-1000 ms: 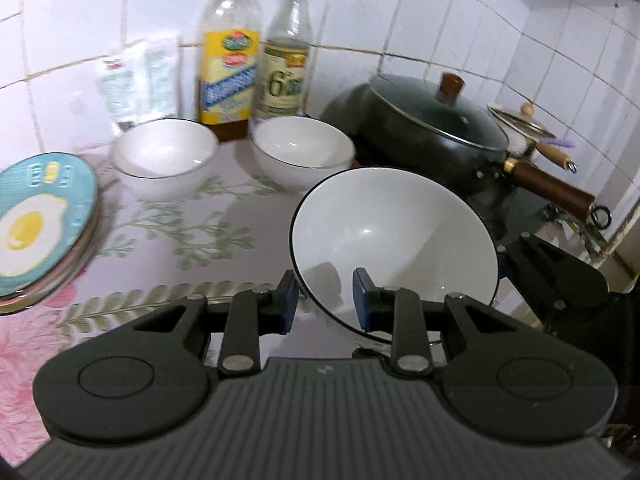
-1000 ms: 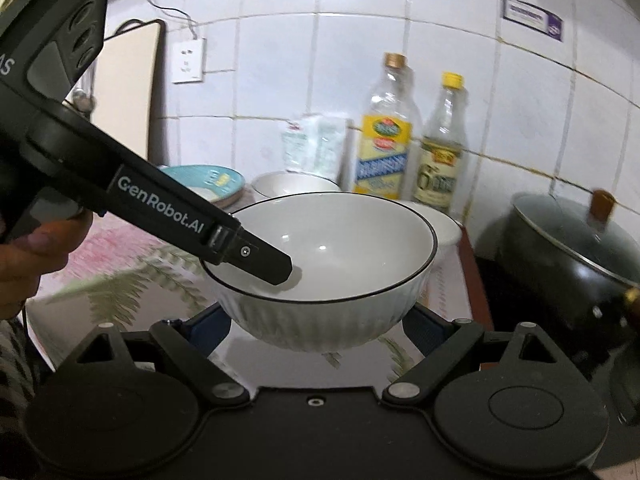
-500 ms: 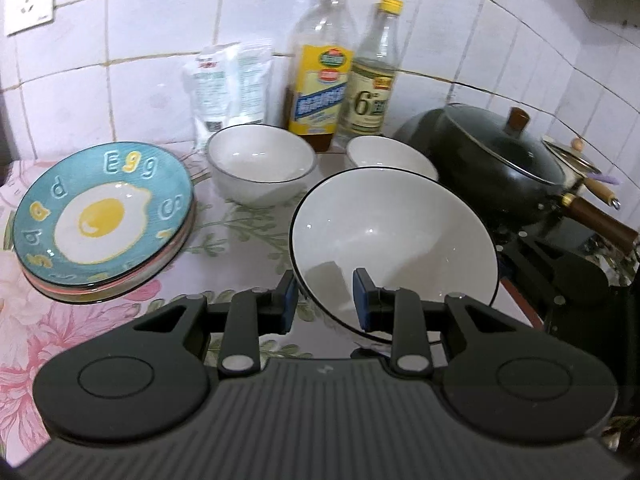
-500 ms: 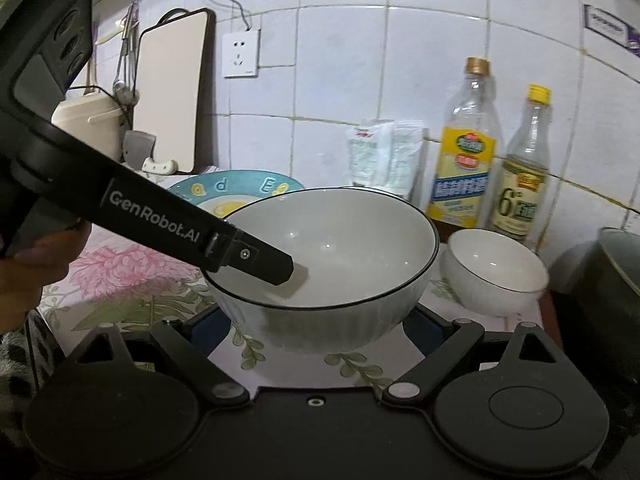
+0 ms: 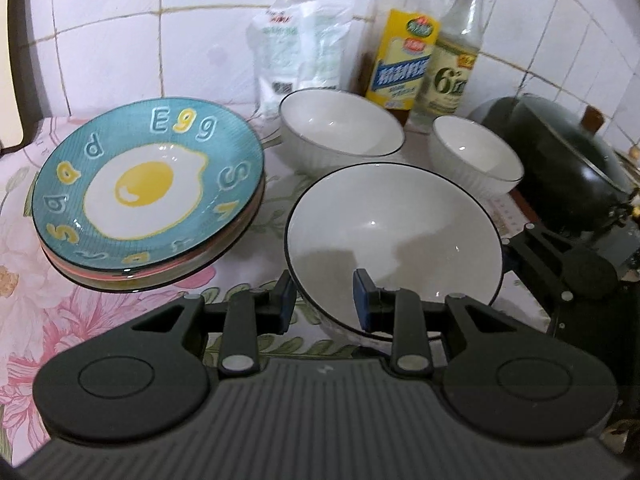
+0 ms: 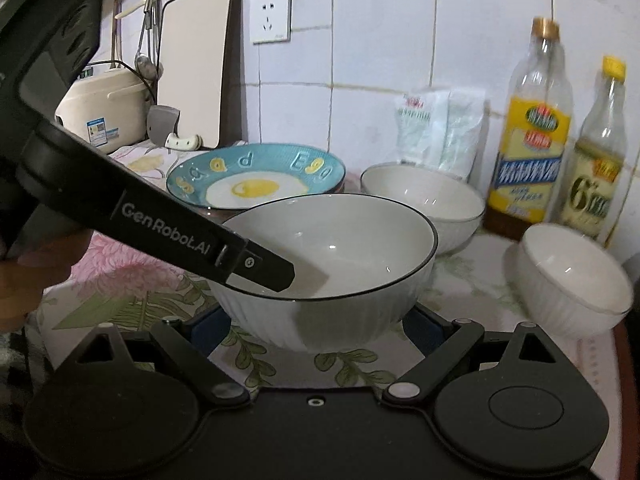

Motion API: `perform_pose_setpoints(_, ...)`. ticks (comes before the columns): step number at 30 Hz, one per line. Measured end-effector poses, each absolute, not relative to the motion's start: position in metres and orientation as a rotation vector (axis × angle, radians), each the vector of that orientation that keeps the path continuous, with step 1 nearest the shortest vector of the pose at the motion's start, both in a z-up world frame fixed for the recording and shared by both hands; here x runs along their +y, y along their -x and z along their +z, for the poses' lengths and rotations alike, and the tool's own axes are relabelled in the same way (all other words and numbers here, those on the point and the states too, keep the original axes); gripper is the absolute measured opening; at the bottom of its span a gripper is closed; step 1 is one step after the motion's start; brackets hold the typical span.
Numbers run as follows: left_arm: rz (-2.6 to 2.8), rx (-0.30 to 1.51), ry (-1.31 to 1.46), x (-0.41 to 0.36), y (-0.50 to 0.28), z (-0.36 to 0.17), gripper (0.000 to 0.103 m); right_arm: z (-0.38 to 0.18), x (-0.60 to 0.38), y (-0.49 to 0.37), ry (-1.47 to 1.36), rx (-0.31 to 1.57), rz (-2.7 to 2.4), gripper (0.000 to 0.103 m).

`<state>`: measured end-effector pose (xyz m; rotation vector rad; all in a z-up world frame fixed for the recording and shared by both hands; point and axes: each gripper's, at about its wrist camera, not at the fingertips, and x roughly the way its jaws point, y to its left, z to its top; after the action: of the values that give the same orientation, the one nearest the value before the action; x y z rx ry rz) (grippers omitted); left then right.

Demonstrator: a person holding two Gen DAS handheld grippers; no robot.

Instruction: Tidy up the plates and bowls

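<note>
While the left gripper (image 5: 324, 294) pinches the near rim of the big bowl (image 5: 394, 232), one finger sits outside the wall and the other inside, so its jaws are closed onto the rim. Bowl fills the centre of the left wrist view, just ahead at 12 o'clock of the gripper, held above the flowered desk (image 5: 36, 320).

Right gripper (image 6: 316, 326) has its jaws spread wide, one either side of the same bowl (image 6: 328, 276) low at its base; whether the pads touch the wall cannot be told. Left gripper's finger (image 6: 256, 262) hooks over the rim at 9 o'clock in the right wrist view.

Other items, left wrist view:
- plate stack (image 5: 148, 192), egg plate on top, at 10 o'clock of the bowl, near but apart.
- mid bowl (image 5: 340, 132) at 12 o'clock, by the wall.
- small bowl (image 5: 476, 158) at 1 o'clock.
- two bottles (image 5: 400, 60) behind these bowls.
- black wok (image 5: 568, 160) at 2 o'clock.
</note>
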<state>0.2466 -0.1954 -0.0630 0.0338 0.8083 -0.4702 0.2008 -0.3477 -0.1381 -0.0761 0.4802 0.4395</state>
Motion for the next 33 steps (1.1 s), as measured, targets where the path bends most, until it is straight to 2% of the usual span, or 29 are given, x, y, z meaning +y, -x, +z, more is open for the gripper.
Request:
perform_pose_setpoints(10, -0.458, 0.836, -0.048, -0.197, -0.253, -0.073, 0.028, -0.152, -0.341, -0.206, 0.094, 0.497, 0.435, 0.095)
perform_pose_setpoints(13, -0.475, 0.841, -0.055, -0.198, -0.248, -0.07, 0.033, -0.154, -0.344, -0.203, 0.097, 0.511, 0.425, 0.095)
perform_pose_setpoints(15, -0.477, 0.825, -0.061, -0.197, -0.241, -0.065, 0.041, -0.152, -0.347, -0.195, 0.111, 0.484, 0.408, 0.095)
perform_pose_setpoints(22, -0.487, 0.785, -0.114, -0.197, -0.221, -0.039, 0.044, -0.131, -0.37, -0.153, 0.136, 0.369, 0.333, 0.095)
perform_pose_setpoints(28, -0.551, 0.761, -0.154, -0.213, -0.209, -0.009, 0.048, -0.103, -0.425, -0.147, -0.033, 0.388, 0.221, 0.096)
perform_pose_setpoints(33, -0.586, 0.746, -0.192, -0.246, -0.214, 0.009, 0.052, -0.091, -0.469, -0.172, -0.28, 0.524, 0.131, 0.094)
